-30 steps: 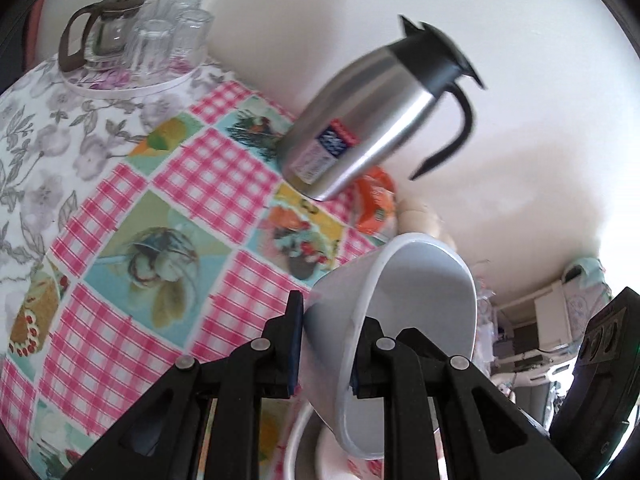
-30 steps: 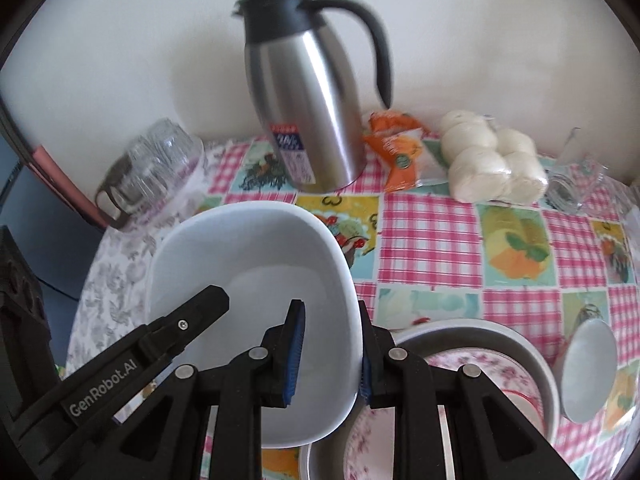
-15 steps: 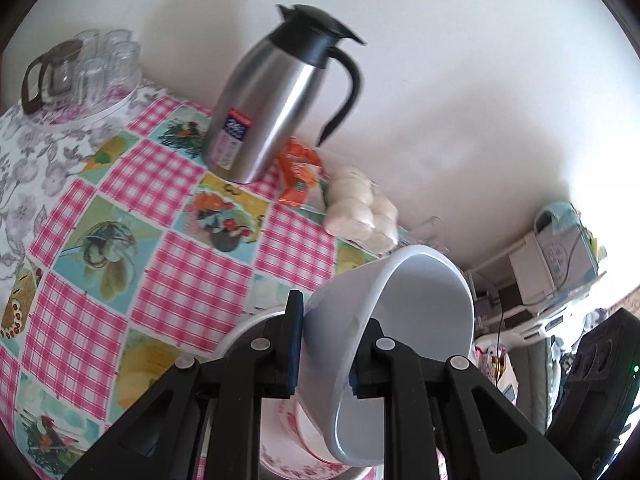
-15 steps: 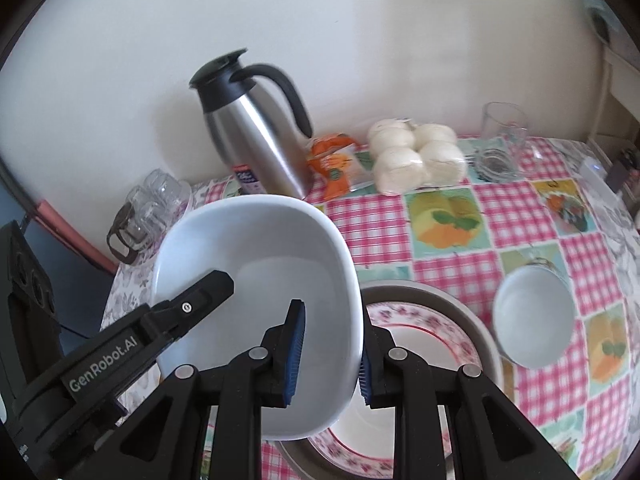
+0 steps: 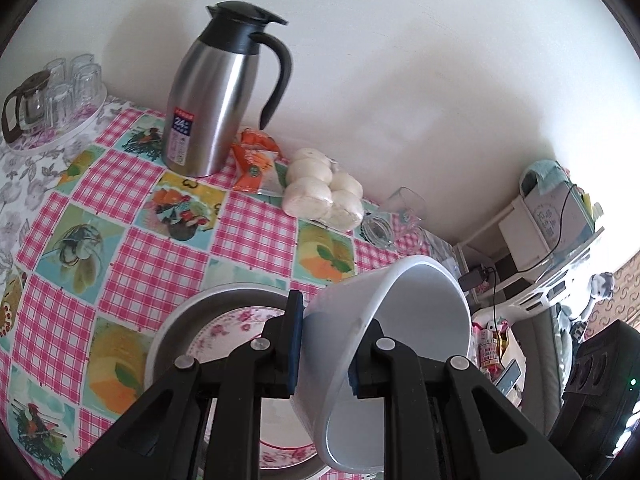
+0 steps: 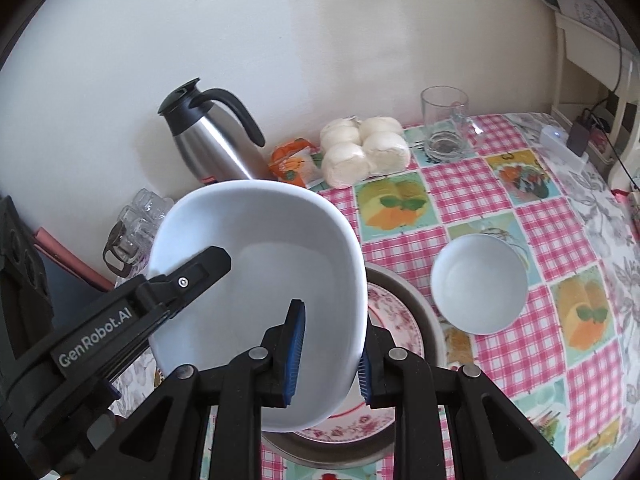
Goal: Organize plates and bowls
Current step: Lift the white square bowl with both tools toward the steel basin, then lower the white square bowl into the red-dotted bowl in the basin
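Item: white bowl (image 6: 256, 280), which you carry clamped by opposite rims in left hand-held gripper (image 5: 326, 354) and right hand-held gripper (image 6: 328, 354). It hangs tilted directly above the floral plate (image 6: 394, 320) in the grey tray (image 6: 430, 320), near bench edge.

A plain white wall (image 5: 400, 80) backs the table (image 6: 560, 208) — a cluttered white shelf (image 5: 532, 248) stands beside it.

Two white bowls (image 6: 256, 280) (image 6: 478, 284), one floral plate (image 6: 394, 320), one steel jug (image 6: 212, 148), four buns (image 6: 364, 150)
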`<state>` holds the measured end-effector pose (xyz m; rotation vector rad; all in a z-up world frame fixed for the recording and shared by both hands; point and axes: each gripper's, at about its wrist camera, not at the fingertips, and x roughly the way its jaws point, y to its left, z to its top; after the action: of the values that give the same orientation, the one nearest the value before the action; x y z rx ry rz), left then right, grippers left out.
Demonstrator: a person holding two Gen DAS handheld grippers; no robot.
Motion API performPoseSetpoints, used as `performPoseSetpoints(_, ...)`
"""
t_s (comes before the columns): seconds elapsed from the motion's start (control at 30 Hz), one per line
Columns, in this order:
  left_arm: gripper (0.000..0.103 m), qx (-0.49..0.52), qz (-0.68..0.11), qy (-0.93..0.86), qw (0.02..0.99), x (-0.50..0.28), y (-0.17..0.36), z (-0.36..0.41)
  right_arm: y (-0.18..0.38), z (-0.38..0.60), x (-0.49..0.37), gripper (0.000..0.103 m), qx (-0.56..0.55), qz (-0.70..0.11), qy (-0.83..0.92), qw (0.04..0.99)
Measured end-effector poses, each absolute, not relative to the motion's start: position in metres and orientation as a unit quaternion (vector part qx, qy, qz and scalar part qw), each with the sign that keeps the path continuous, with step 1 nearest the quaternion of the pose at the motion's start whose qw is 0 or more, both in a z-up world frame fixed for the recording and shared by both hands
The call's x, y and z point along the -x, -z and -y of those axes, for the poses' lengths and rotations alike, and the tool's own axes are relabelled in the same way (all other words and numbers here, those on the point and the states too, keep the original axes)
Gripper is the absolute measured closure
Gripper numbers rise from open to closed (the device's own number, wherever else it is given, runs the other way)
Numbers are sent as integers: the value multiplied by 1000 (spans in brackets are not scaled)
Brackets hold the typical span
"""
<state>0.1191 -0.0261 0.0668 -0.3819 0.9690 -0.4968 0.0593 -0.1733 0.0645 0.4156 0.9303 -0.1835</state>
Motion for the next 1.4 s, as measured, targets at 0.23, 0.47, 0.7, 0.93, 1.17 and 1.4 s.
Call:
performPoseSetpoints(0.23, 83, 166, -452, 241, 842, -107, -73, 48, -70, 199, -46, 78, -226, -436, 91, 866)
performPoseSetpoints(0.47, 83, 167, -452, 244, 842, -99, -76, 61, -74, 215, -38, 78, -240, -435, 95, 863)
performPoseSetpoints(0.7, 83, 171, -454, 239, 841, -96, -75, 61, -74, 218, -35, 78, -242, -440, 94, 860)
performPoseSetpoints(0.93, 83, 171, -459, 229, 841, -95, -73, 59, -71, 215, -37, 78, -242, -449, 88, 856)
performPoseSetpoints(1.17, 83, 174, -471, 216, 838, -99, -65, 50, -64, 210, -43, 78, -239, -462, 82, 850)
performPoseSetpoints(1.4, 83, 180, -497, 199, 825, -108, -46, 41, -45, 204, -53, 78, -246, -488, 72, 834)
